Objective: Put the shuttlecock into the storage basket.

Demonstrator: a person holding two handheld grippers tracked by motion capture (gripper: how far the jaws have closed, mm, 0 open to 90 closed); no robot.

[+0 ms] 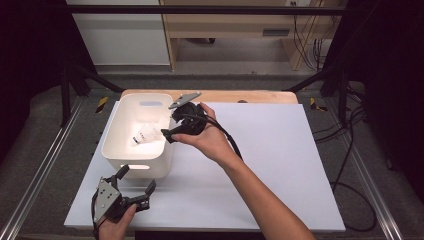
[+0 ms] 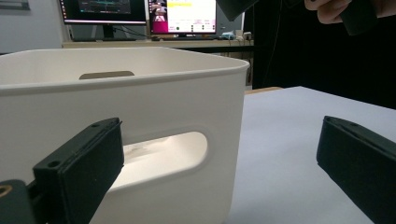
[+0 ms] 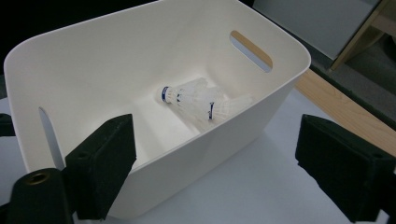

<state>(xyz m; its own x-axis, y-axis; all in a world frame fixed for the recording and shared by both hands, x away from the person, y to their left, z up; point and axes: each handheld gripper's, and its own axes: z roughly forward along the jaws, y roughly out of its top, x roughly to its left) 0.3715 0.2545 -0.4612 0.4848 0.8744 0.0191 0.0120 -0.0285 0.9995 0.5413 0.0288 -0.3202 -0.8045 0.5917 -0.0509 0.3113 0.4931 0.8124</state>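
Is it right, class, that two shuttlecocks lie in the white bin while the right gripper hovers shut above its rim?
Not quite: the right gripper is open, its jaws wide apart in the right gripper view. The two shuttlecocks do lie in the white bin.

The bin (image 1: 120, 150) is plain cream-white, inside and out. The shuttlecocks (image 3: 201, 100) in it are white, each with a dark blue band at the cork. The left tool (image 1: 136, 184) is black with a grey plate dotted with small dark holes; the right tool (image 1: 172, 127) is black too, with a plain grey plate. The table (image 1: 280, 165) has a pale, faintly bluish white top with a light wood edge along the far side. The floor (image 1: 50, 150) around it is dark grey.
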